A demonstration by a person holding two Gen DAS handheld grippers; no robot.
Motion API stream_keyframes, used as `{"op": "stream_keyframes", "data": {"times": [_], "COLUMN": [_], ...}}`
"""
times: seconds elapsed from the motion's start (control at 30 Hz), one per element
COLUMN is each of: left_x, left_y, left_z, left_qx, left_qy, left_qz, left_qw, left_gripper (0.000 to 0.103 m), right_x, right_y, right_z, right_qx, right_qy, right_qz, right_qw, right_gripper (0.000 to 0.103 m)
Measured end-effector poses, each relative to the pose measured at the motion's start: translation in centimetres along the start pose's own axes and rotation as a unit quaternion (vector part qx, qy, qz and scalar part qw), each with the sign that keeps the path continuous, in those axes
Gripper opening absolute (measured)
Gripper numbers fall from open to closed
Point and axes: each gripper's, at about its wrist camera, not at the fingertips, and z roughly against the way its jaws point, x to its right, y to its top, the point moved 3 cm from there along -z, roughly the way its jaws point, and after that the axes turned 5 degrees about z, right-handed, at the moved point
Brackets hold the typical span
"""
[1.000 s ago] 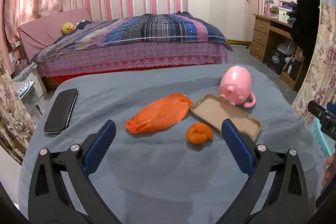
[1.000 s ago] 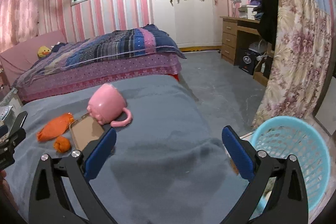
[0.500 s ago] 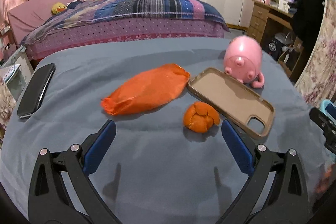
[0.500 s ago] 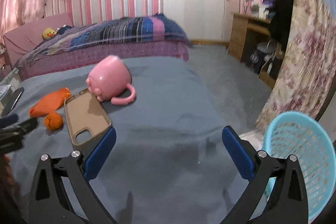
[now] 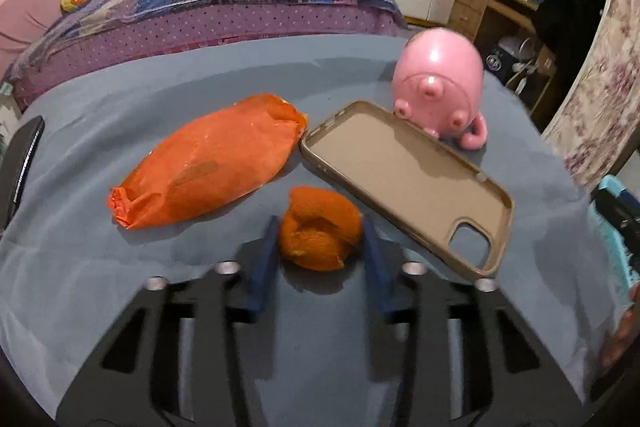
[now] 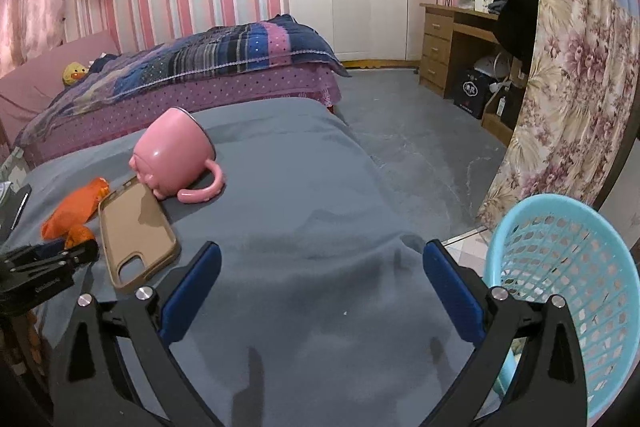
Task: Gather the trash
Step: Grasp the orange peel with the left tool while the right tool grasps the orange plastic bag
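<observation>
A crumpled orange peel (image 5: 318, 229) lies on the grey cloth, between the blue fingers of my left gripper (image 5: 319, 231), which has closed in on both its sides. An orange plastic bag (image 5: 208, 163) lies just beyond it to the left. In the right wrist view the peel (image 6: 80, 234) and bag (image 6: 78, 205) sit at far left, with the left gripper (image 6: 60, 253) over them. My right gripper (image 6: 320, 263) is open and empty above bare cloth. A light blue mesh basket (image 6: 560, 291) stands at the right, off the table's edge.
A tan phone case (image 5: 404, 179) lies right of the peel, touching a pink pig mug (image 5: 438, 87) on its side. A black phone (image 5: 22, 163) lies at the left edge. A bed (image 6: 180, 79), wardrobe, desk and floral curtain (image 6: 572, 87) stand beyond.
My left gripper moved forward and down to the orange peel and its fingers closed from wide open onto it. My right gripper stayed open and shifted slightly.
</observation>
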Motion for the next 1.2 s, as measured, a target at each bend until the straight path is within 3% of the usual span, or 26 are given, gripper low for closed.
{"op": "stream_keyframes", "data": {"times": [0.17, 0.33, 0.63, 0.77, 0.97, 1.07, 1.2], "left_x": [-2.1, -7.3, -17.1, -19.8, -22.2, -22.5, -22.6], "left_y": [-0.2, 0.7, 1.8, 1.6, 1.6, 1.3, 1.3], "left_z": [2.5, 6.0, 10.7, 11.0, 10.8, 10.2, 10.0], "left_qx": [0.024, 0.043, 0.088, 0.088, 0.09, 0.085, 0.083], "left_qy": [0.035, 0.08, 0.135, 0.156, 0.156, 0.161, 0.156], "left_qz": [-0.015, 0.013, 0.083, 0.094, 0.12, 0.113, 0.111], "left_qw": [0.999, 0.9958, 0.9835, 0.9794, 0.9763, 0.9768, 0.978], "left_gripper": [0.028, 0.028, 0.028, 0.028, 0.028, 0.028, 0.028], "right_x": [-1.6, -5.0, -16.8, -22.4, -28.9, -30.9, -32.0], "right_y": [0.2, 0.3, -0.3, 0.0, 1.2, 1.4, 0.8], "right_z": [0.6, 1.4, 1.4, 0.5, -1.1, -2.4, -4.9], "right_qx": [0.012, 0.023, 0.017, 0.014, 0.008, -0.008, -0.059], "right_qy": [0.011, 0.056, 0.137, 0.163, 0.184, 0.183, 0.196], "right_qz": [0.015, 0.024, 0.127, 0.167, 0.226, 0.255, 0.269], "right_qw": [1.0, 0.998, 0.982, 0.972, 0.957, 0.95, 0.941], "right_gripper": [0.099, 0.099, 0.098, 0.098, 0.097, 0.087, 0.067]}}
